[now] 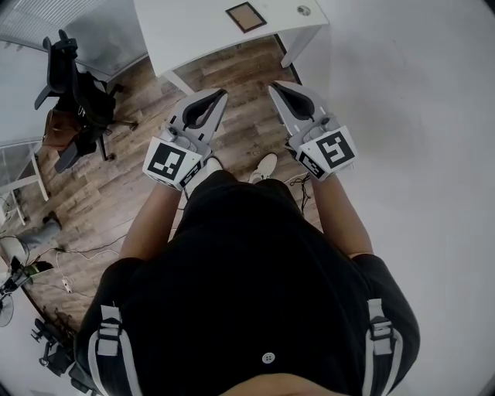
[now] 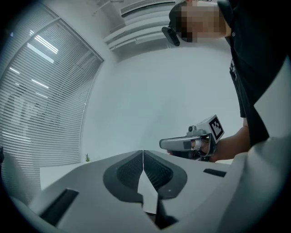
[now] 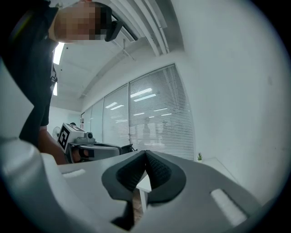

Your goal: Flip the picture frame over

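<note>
A small picture frame [image 1: 246, 16] with a dark border and brown middle lies flat on the white table [image 1: 193, 31] at the top of the head view. Both grippers are held level in front of the person, short of the table and well away from the frame. My left gripper [image 1: 223, 93] is shut with nothing in it; in the left gripper view its pads [image 2: 143, 152] meet along a thin line. My right gripper [image 1: 272, 85] is shut and empty as well, with its jaws [image 3: 146, 154] pressed together. The gripper views do not show the frame.
A small round object [image 1: 303, 10] sits on the table right of the frame. A black office chair [image 1: 73, 93] stands on the wooden floor at left, with cables and gear further left. A white wall fills the right side. A tiny plant [image 3: 199, 156] stands on the table's far corner.
</note>
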The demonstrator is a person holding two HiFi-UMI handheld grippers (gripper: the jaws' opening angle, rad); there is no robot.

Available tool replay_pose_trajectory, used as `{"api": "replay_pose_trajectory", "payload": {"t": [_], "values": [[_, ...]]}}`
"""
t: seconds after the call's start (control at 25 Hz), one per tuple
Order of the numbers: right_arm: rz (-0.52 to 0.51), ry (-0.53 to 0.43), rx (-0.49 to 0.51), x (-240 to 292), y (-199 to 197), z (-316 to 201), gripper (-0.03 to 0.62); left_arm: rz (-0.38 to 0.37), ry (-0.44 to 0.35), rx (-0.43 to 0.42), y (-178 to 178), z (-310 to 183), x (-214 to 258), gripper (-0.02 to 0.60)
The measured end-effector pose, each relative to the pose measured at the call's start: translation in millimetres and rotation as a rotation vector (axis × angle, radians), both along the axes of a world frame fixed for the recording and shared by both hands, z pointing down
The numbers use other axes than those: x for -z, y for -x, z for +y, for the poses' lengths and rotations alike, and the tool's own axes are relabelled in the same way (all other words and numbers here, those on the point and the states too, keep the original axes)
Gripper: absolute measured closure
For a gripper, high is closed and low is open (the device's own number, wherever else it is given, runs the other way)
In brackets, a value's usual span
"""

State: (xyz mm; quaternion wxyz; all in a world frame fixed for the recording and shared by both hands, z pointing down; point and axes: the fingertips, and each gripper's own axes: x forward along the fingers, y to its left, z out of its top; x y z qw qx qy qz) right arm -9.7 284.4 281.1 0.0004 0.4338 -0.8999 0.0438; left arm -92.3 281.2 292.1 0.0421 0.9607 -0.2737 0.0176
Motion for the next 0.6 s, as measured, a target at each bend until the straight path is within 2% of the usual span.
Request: {"api": "replay_pose_trajectory", "payload": {"t": [0.24, 0.28, 0.32, 0.36, 0.6], "values": [[0.009, -0.015, 0.017, -1, -9, 7, 0.582, -0.006, 0.002, 0.043, -6, 5, -6, 0.549], [0.008, -0.014, 0.020, -1, -11, 7, 0.566, -0.011, 0.004, 0.052, -7, 5, -7, 0.531], [0.004, -0.010, 0.023, -2, -13, 7, 0.493, -0.016, 0.004, 0.060, -8, 5, -8, 0.511], [-0.003, -0.006, 0.025, -2, -15, 6, 0.460, -0.018, 0.003, 0.071, -9, 4, -9, 0.489], [0.016, -0.013, 0.043, -2, -29, 7, 0.348, -0.007, -0.014, 0.117, -19, 1, -5, 0.343]]}}
